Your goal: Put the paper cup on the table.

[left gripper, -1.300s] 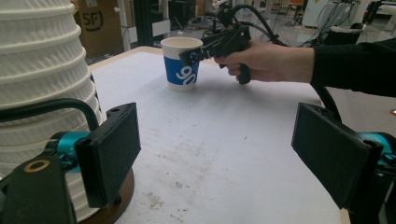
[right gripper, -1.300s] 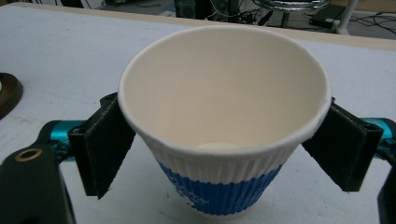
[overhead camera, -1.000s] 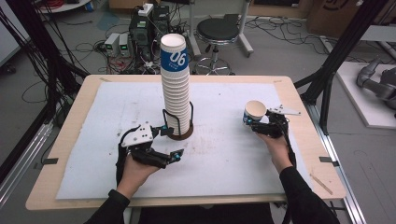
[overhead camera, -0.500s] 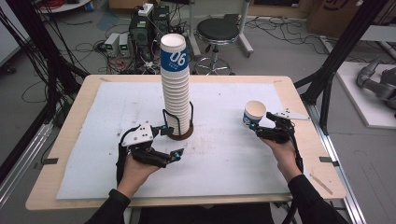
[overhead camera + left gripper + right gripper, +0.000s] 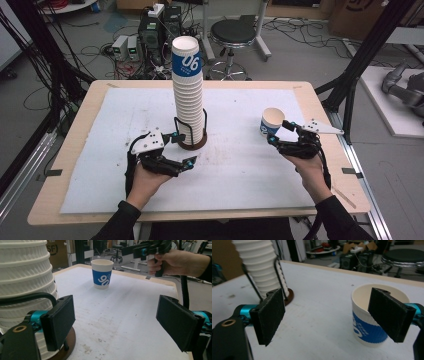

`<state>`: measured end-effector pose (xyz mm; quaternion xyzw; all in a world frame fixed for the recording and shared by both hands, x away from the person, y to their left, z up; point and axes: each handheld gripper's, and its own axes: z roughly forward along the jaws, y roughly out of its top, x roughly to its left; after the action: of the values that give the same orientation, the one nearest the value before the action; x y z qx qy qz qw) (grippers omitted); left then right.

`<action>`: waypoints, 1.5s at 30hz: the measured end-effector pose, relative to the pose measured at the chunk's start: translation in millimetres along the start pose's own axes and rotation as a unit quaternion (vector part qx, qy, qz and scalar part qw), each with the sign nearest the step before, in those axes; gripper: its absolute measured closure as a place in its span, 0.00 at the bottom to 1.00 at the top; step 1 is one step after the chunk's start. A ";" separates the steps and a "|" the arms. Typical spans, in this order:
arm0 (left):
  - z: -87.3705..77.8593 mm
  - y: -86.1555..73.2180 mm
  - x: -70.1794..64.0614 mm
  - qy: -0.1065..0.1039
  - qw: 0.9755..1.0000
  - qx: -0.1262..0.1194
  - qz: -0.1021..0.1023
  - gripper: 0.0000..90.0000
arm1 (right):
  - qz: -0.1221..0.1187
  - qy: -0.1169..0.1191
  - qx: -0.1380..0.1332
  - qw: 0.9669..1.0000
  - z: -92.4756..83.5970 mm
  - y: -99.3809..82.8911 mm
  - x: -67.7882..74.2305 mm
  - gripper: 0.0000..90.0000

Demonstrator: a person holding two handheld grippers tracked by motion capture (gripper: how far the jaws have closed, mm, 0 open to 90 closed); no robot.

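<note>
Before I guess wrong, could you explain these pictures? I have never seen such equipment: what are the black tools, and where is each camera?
A person at a table holds a hand tool in each hand. The high view looks down from above; the other two cameras ride on the tools. The left gripper is open beside the tall stack of paper cups, which stands in a holder. The right gripper is open next to a single paper cup, which stands upright on the table. Nothing is held.
</note>
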<state>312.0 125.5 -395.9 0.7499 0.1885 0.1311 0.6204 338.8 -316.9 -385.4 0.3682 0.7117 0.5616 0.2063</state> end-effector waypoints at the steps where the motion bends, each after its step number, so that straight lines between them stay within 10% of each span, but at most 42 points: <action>1: 0.1 0.5 0.3 0.001 1.000 0.000 0.000 0.17 | -0.006 0.009 -0.008 1.000 -2.4 1.3 1.3 0.16; 18: -7.1 15.1 -0.2 0.009 0.999 -0.032 0.009 0.17 | -0.048 0.065 -0.034 0.996 -24.7 25.5 16.5 0.16; 45: -16.4 15.6 -0.3 0.026 0.999 -0.037 0.012 0.17 | -0.065 0.072 -0.039 0.995 -24.2 31.0 19.4 0.16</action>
<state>306.5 137.4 -377.4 0.7250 0.1907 0.1653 0.6408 318.2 -314.9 -346.8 0.2712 0.7251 0.5990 0.2046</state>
